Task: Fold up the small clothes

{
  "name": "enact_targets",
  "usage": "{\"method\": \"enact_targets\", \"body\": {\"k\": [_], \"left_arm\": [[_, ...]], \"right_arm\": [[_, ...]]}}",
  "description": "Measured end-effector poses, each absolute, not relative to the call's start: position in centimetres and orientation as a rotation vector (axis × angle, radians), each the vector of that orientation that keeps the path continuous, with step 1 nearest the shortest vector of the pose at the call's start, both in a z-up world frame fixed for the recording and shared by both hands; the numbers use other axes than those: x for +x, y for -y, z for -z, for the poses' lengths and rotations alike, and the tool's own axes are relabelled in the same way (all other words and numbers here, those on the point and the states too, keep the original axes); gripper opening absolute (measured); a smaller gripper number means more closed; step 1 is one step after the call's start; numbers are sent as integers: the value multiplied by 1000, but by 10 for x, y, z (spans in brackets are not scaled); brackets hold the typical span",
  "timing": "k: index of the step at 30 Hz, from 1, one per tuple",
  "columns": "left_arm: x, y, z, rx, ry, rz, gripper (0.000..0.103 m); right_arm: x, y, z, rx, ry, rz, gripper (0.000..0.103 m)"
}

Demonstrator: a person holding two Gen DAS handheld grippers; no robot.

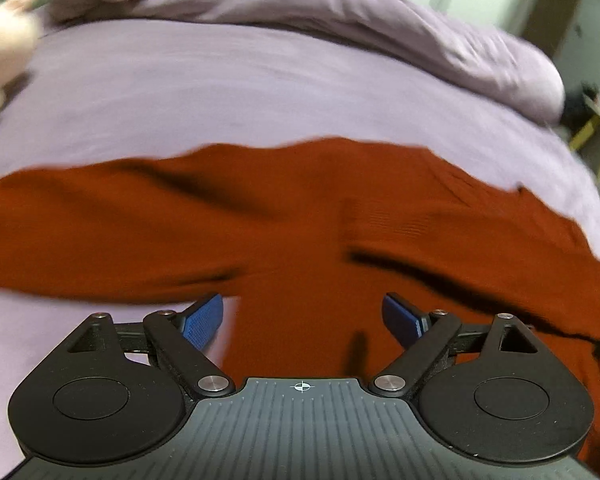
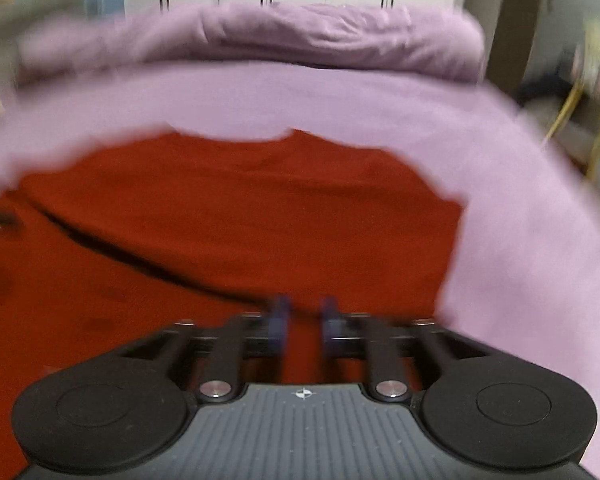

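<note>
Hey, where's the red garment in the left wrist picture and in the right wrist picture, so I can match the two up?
Left wrist view: the red garment runs as a wide band across the middle, edge to edge, just above the open jaws.
Right wrist view: the red garment fills the centre and lower left, ahead of the jaws.
Shared landmark: the bunched lilac duvet along the top of both views.

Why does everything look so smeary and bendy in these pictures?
Left wrist view: the red garment and purple sheet are streaked sideways, though the left gripper stays sharp. Right wrist view: blurrier overall, even the right gripper. Both lenses curve the bed's edges.
</note>
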State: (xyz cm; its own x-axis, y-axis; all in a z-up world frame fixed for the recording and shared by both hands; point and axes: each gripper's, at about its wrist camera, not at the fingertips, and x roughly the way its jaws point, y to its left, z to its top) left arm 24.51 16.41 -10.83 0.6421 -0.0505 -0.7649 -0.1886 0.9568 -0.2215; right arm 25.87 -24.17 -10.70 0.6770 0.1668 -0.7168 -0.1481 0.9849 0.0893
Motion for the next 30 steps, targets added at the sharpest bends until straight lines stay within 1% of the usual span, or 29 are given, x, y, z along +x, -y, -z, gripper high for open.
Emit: {"method": "enact_targets", "body": {"k": [1,2,5,8,10,11,14,16,17,18,19,20,21,22,26,30], "left_arm": [[234,-182,109,-330,-867,-113,92],[221,-205,110,-376,-861,-159,92],[193,-273,116,-521,-814,-346,91],[172,-334,129,-740,-729,-470,89],[162,-368,139,-885,-645,-509,79],[160,-381,144,-943,-611,-520,79],[160,-408,153,-1057,-544,-544,71],[164,-418,158,-1093,-516,-564,55],[167,-422,160,-1104,-513,-567,52],[169,-424,162,-1109,-516,-570,45],[171,-426,163,-1110,-517,-575,34],[172,-428,163,-1108,-526,-584,28],[171,-432,162,-1100,-539,-594,16],[172,-435,161,-1082,-544,-600,10],[182,-415,132,-928,-503,-527,8],[214,-342,72,-644,-477,-295,8]], "right_arm": [[245,249,103,132,-809,-206,53],[235,252,102,185,-812,-224,52],[207,249,105,227,-837,-240,52],[190,242,108,251,-857,-255,52],[188,240,107,266,-862,-265,52],[188,236,106,267,-867,-271,52],[193,227,101,250,-867,-281,52],[199,223,97,250,-856,-285,52],[201,221,96,252,-854,-287,52],[202,219,95,251,-852,-286,52],[203,218,94,248,-851,-284,52],[203,217,94,245,-851,-282,51],[203,217,94,242,-851,-281,51],[204,215,94,239,-850,-279,50],[203,219,91,256,-839,-273,48],[203,225,84,278,-804,-269,44]]}}
